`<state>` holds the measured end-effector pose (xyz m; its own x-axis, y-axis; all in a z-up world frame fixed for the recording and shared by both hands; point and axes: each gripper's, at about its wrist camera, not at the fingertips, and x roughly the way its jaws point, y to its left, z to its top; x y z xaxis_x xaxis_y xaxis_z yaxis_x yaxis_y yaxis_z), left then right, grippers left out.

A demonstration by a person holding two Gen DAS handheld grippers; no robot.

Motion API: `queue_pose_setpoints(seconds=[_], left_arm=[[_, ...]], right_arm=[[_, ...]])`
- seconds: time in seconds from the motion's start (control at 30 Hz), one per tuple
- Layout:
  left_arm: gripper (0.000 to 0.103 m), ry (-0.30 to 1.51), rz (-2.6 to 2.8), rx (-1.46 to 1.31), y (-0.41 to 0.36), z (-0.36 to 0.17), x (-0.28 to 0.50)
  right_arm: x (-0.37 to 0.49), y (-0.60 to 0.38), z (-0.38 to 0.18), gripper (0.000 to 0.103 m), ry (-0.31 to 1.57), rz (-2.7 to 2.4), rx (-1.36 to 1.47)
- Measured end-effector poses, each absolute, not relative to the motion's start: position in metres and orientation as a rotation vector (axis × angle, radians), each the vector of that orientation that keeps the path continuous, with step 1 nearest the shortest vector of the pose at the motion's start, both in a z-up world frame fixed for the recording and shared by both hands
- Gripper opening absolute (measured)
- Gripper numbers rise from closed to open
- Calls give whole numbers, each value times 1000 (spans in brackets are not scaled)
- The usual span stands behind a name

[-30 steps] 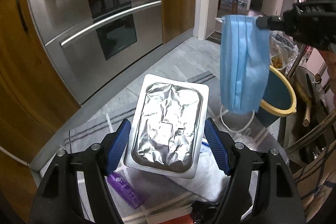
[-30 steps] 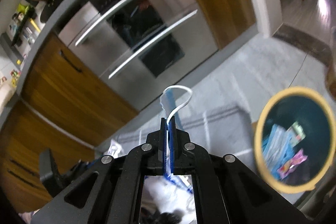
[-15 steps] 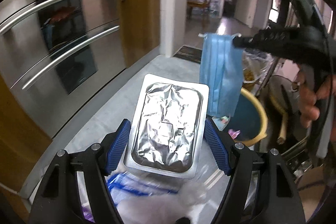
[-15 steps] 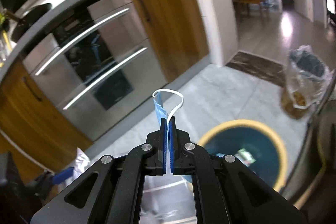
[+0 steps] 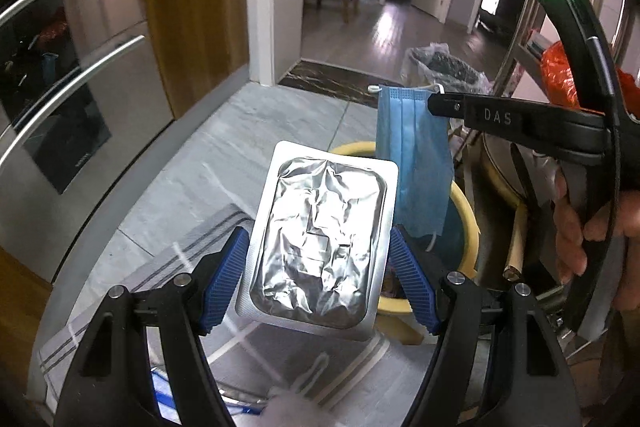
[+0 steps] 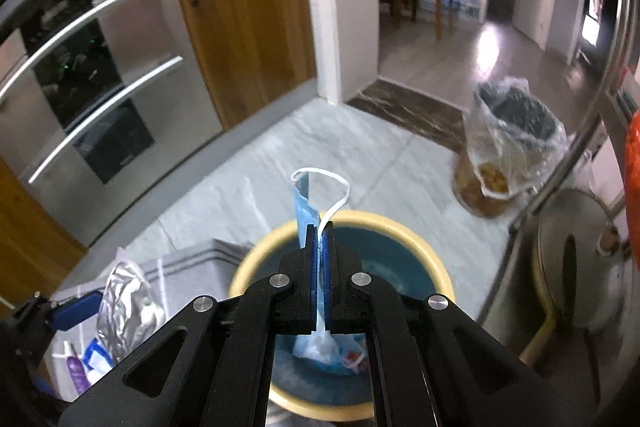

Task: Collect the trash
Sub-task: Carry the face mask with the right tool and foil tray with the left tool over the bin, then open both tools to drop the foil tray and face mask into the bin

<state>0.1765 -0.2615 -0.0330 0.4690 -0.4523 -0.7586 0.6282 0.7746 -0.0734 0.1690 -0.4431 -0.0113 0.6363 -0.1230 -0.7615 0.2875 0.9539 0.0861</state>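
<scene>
My left gripper (image 5: pixel 318 263) is shut on a silver foil blister pack (image 5: pixel 320 239) and holds it up in front of the teal bin with a yellow rim (image 5: pixel 466 223). My right gripper (image 6: pixel 319 231) is shut on a blue face mask (image 6: pixel 306 203) by its top edge and hangs it over the bin (image 6: pixel 260 259). In the left wrist view the mask (image 5: pixel 416 163) dangles from the right gripper (image 5: pixel 436 105) above the bin. The foil pack (image 6: pixel 124 295) also shows at the lower left of the right wrist view.
A grey striped cloth (image 5: pixel 160 259) on the floor holds more litter, including a purple tube (image 6: pixel 76 375). A steel oven front (image 5: pixel 72 87) and wooden cabinets stand left. A plastic-lined basket (image 6: pixel 508 143) and a metal rack (image 6: pixel 576 259) stand right.
Both grippers have swung right toward the bin. The mask now hangs directly above the bin opening, and the foil pack has moved off the cloth to the bin's rim.
</scene>
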Motion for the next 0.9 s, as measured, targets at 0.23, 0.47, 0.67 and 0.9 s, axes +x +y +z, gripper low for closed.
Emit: queue_pose_setpoints(seconds=[0.23, 0.47, 0.67, 0.9], left_arm=[[71, 912, -706, 229, -296, -55, 194], [72, 882, -737, 329, -329, -67, 197], [72, 857, -739, 373, -342, -70, 200], [79, 868, -740, 393, -346, -76, 203]], right_arm=[[167, -463, -26, 4, 898, -320, 263], [163, -476, -29, 4, 904, -369, 319], [163, -484, -31, 4, 898, -389, 355], [163, -490, -34, 4, 900, -391, 400]])
